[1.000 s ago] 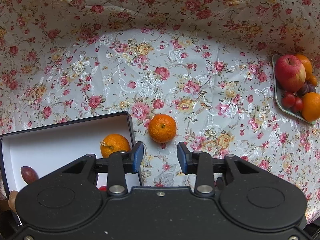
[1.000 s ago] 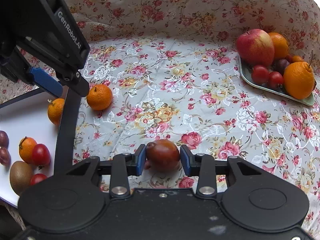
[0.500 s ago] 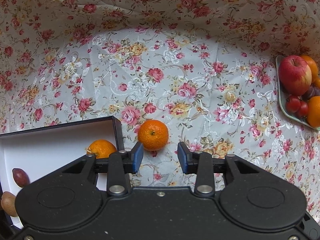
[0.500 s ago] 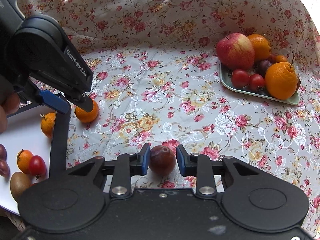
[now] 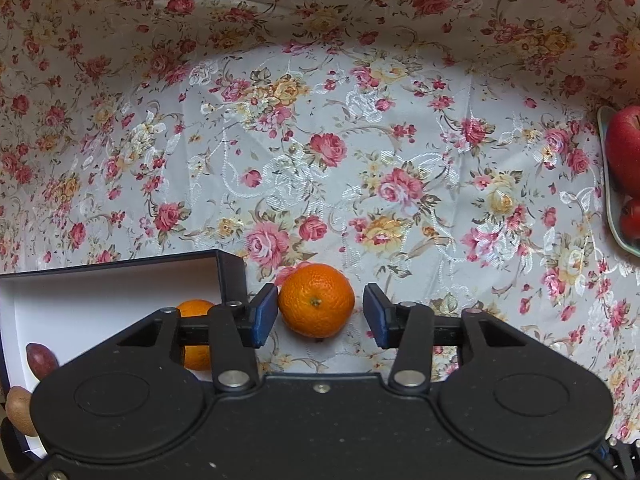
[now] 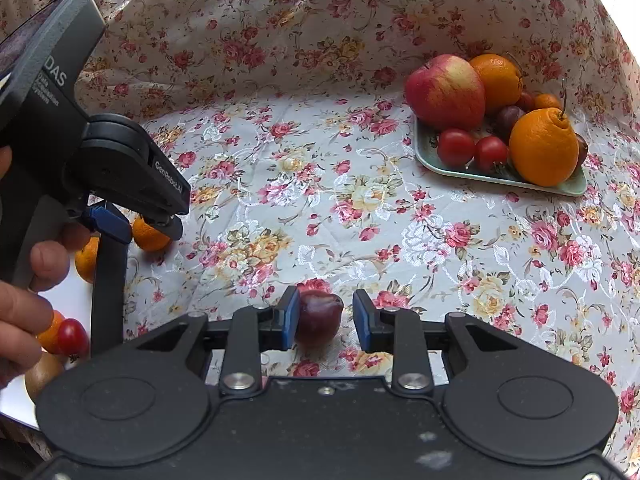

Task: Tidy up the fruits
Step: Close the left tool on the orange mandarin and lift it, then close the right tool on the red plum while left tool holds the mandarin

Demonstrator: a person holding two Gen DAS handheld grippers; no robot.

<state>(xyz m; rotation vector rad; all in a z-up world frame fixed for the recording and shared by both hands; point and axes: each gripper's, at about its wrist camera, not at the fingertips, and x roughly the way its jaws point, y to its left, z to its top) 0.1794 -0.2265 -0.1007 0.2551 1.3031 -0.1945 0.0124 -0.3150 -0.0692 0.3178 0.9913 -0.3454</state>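
A loose orange (image 5: 316, 300) lies on the floral cloth just right of the black box's wall (image 5: 228, 272). My left gripper (image 5: 320, 312) points down over it, jaws opening. The orange sits between the blue pads; the left pad is almost against it and the right pad stands clear. In the right wrist view the left gripper (image 6: 148, 232) straddles the same orange (image 6: 150, 236). My right gripper (image 6: 325, 318) is shut on a dark red plum (image 6: 320, 314), low over the cloth.
The white-lined box (image 6: 108, 280) holds another orange (image 5: 196, 308), a cherry tomato (image 6: 72, 336), a plum (image 5: 40, 358) and a kiwi (image 5: 18, 410). A green tray (image 6: 500, 178) at the far right carries an apple (image 6: 444, 88), oranges, tomatoes and plums. A person's hand (image 6: 24, 316) holds the left gripper.
The left gripper has come down onto the loose orange and its jaws have spread around it. The right gripper has closed on the plum and shifted a little.
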